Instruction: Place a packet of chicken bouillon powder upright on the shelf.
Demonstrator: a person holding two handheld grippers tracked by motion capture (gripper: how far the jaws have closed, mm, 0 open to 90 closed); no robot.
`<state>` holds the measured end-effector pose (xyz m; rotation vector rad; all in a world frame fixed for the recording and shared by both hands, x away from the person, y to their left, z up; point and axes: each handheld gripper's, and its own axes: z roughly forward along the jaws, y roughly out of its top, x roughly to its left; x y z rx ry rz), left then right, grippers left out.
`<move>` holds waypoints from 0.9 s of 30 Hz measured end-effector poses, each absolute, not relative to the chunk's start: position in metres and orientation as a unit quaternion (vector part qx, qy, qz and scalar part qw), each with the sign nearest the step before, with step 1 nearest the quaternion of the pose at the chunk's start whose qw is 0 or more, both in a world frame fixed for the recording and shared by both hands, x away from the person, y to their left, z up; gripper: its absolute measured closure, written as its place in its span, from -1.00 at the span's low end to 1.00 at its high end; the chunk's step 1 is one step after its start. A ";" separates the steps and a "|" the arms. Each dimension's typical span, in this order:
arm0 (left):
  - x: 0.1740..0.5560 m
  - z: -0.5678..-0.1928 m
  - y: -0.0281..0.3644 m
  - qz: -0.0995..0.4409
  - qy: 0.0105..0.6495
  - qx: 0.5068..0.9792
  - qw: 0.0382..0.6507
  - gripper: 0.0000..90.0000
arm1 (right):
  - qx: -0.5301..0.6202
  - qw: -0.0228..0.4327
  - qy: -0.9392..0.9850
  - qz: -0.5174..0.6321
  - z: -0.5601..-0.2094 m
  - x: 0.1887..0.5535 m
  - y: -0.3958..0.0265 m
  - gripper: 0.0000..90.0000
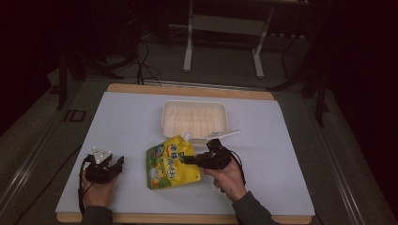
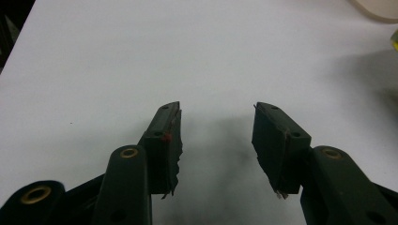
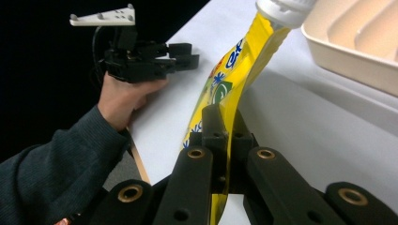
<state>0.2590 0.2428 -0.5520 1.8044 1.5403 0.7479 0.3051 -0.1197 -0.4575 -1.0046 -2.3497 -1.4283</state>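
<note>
Holding the yellow pouch [image 1: 172, 164] by its edge, your right gripper [image 3: 220, 140] has its jaws pinched tight on it, likely so you can lift it. Your left gripper [image 2: 216, 140] waits nearby, jaws wide with nothing inside. Farther back sits the cream tray [image 1: 167, 117], maybe where the pouch goes.

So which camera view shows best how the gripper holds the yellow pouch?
The right gripper view: the right gripper is shut on the edge of the yellow spouted pouch. The high view shows the pouch's printed face, with the grip too small. The left gripper view catches a yellow sliver.
</note>
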 end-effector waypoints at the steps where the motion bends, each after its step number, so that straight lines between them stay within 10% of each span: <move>1: 0.259 -0.552 0.243 0.285 0.587 0.687 0.321 0.16 | -0.340 0.108 -0.797 -0.487 -0.456 0.305 -0.119 1.00; 27: 0.257 -0.550 0.243 0.289 0.581 0.685 0.331 0.18 | -0.326 0.094 -0.783 -0.521 -0.423 0.305 -0.122 1.00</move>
